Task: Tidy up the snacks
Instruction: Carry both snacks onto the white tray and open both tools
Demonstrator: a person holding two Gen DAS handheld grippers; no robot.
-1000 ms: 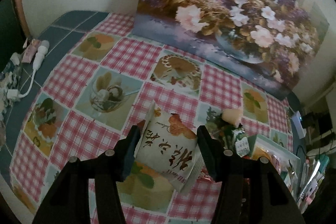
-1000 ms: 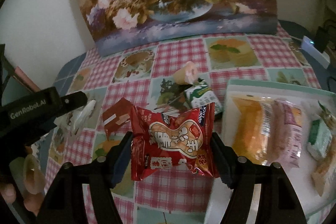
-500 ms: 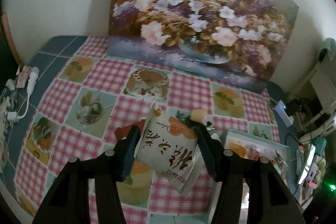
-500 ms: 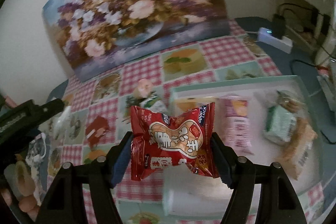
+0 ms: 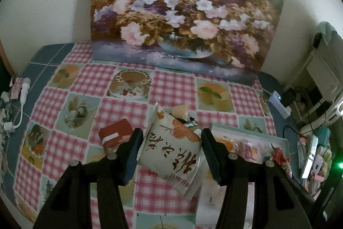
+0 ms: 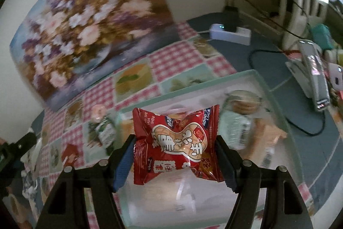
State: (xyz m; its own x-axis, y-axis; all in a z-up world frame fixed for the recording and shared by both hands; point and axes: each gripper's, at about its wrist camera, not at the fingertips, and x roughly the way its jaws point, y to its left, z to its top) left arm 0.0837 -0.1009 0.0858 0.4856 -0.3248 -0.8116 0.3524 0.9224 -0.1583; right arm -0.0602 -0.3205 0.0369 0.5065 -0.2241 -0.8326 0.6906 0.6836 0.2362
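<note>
Both tongs loaded, up off the desk. Left tongs (image 5: pixel 171 148) pinch a cream snack packet (image 5: pixel 171 151) by its sides, over the checked cloth w/ a red box (image 5: pixel 114 134) just beside. Right tongs (image 6: pixel 175 156) clamp a red peanut bag (image 6: pixel 176 143) above the pale tray (image 6: pixel 276 100) at the desk's right edge. Risk: puffy bags squirm out of side grips; a high drop could bounce out, tray's already crowded.

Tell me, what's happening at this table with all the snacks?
A person is sorting snacks with a two-finger gripper in each hand. The left gripper is clamped on a white snack packet, held above the checked tablecloth. The right gripper is clamped on a red peanut packet, held over a shallow tray that already holds several wrapped snacks. A few snacks lie loose on the cloth.
</note>
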